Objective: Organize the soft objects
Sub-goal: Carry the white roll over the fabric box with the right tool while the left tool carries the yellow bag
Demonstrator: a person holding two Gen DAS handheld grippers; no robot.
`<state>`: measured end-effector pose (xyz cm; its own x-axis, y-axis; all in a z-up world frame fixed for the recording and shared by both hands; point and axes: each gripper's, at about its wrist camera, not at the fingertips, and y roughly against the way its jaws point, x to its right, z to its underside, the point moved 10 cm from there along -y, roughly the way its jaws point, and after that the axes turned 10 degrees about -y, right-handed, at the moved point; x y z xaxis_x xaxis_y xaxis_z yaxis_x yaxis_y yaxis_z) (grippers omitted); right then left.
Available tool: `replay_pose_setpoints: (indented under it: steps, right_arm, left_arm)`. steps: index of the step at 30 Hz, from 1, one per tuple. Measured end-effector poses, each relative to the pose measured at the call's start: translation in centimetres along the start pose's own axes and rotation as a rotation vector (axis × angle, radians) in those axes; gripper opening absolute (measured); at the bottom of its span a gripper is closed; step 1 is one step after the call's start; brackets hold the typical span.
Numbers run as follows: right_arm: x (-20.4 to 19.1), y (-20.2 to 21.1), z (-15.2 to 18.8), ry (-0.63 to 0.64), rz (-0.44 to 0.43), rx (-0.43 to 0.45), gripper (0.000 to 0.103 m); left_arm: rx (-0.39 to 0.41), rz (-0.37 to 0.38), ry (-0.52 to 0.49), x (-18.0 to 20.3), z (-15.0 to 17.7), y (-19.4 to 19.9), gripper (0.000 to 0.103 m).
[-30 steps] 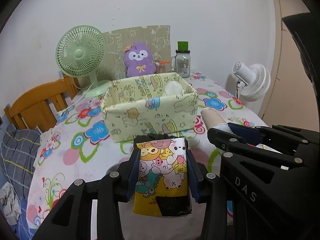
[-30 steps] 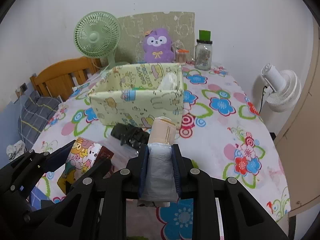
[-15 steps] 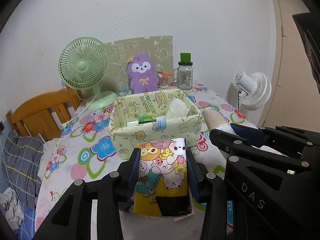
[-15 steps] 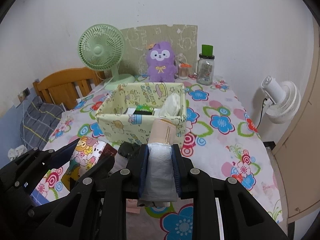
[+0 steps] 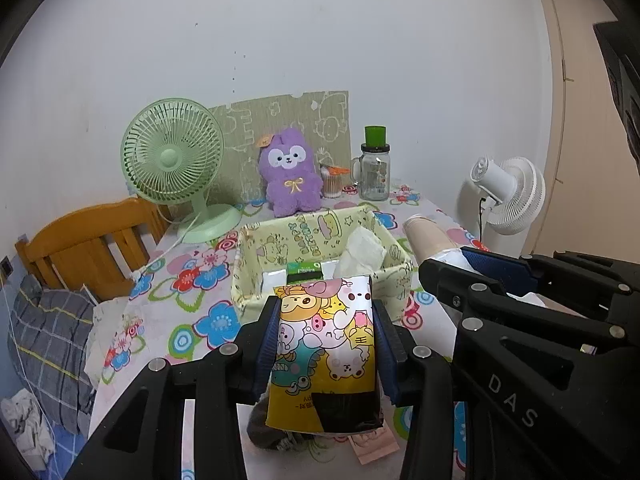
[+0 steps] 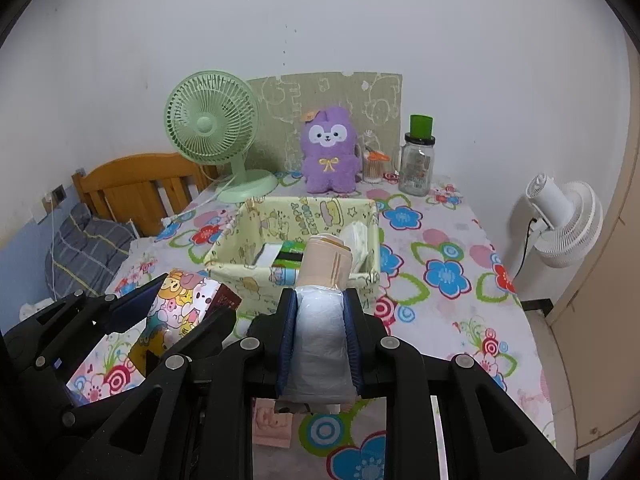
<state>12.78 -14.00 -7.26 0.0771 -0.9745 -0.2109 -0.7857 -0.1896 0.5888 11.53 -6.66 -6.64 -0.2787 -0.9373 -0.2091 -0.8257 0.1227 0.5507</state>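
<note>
My left gripper (image 5: 325,316) is shut on a cartoon-printed soft pack (image 5: 326,356), held above the table in front of the pale yellow fabric basket (image 5: 256,304). My right gripper (image 6: 321,308) is shut on a beige roll wrapped in clear plastic (image 6: 322,268), held just in front of the same basket (image 6: 240,276). The basket holds white tissue (image 5: 362,250) and small flat packs. The cartoon pack also shows in the right wrist view (image 6: 180,308), and the roll in the left wrist view (image 5: 428,236).
At the back stand a green desk fan (image 5: 172,164), a purple plush (image 5: 290,172) and a glass jar with a green lid (image 5: 375,168). A white fan (image 5: 508,196) is off the right edge. A wooden chair (image 5: 80,248) is at left. Dark cloth (image 5: 272,428) and a pink card (image 6: 272,424) lie under the grippers.
Both grippers have risen with their loads, so the basket appears lower and smaller and its inside shows. Both grips are unchanged.
</note>
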Motion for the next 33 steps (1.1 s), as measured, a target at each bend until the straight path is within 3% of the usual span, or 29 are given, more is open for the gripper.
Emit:
replay_pose_setpoints:
  steps: [33]
  right_arm:
    - [-1.4,-4.7,-5.3,0.032,-0.022,0.006,0.026]
  left_arm:
    - [-0.009,-0.018,0.005,-3.6,-3.8,-5.3,0.044]
